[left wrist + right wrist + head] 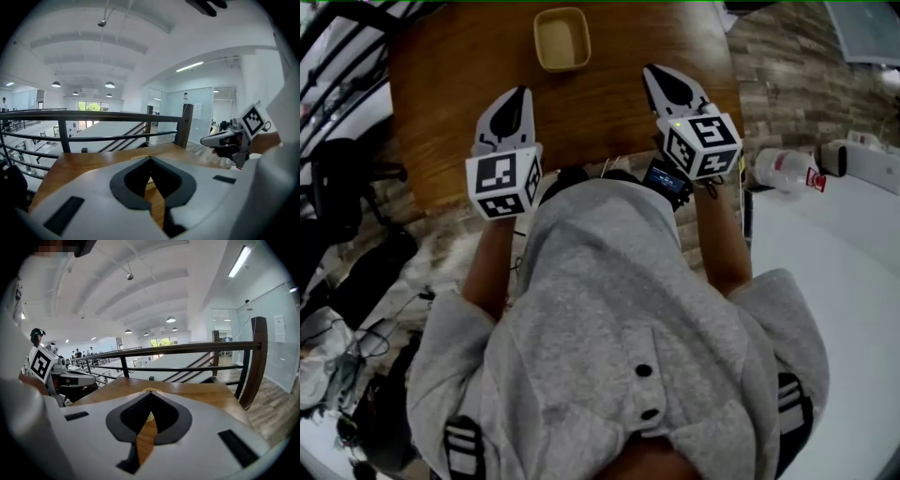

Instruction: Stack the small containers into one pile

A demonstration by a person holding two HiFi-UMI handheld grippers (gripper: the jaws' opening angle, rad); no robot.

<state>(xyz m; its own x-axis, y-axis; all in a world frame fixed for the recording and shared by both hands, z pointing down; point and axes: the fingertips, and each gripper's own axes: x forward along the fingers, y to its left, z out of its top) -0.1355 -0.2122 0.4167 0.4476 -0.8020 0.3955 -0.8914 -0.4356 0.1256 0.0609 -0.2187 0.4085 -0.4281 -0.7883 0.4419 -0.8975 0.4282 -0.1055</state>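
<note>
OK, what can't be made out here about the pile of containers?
- Head view: the tan container shows from above only; how many are nested cannot be counted.
- Left gripper view: the shut left gripper covers all but a sliver of it.
- Right gripper view: the shut right gripper does the same.
- Head view: grey hoodie hides the table's near edge.

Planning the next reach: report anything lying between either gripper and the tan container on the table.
Nothing visible does. Only bare wooden table separates the left gripper and the right gripper from the tan container at the far edge. Both grippers' jaws are shut and empty.
</note>
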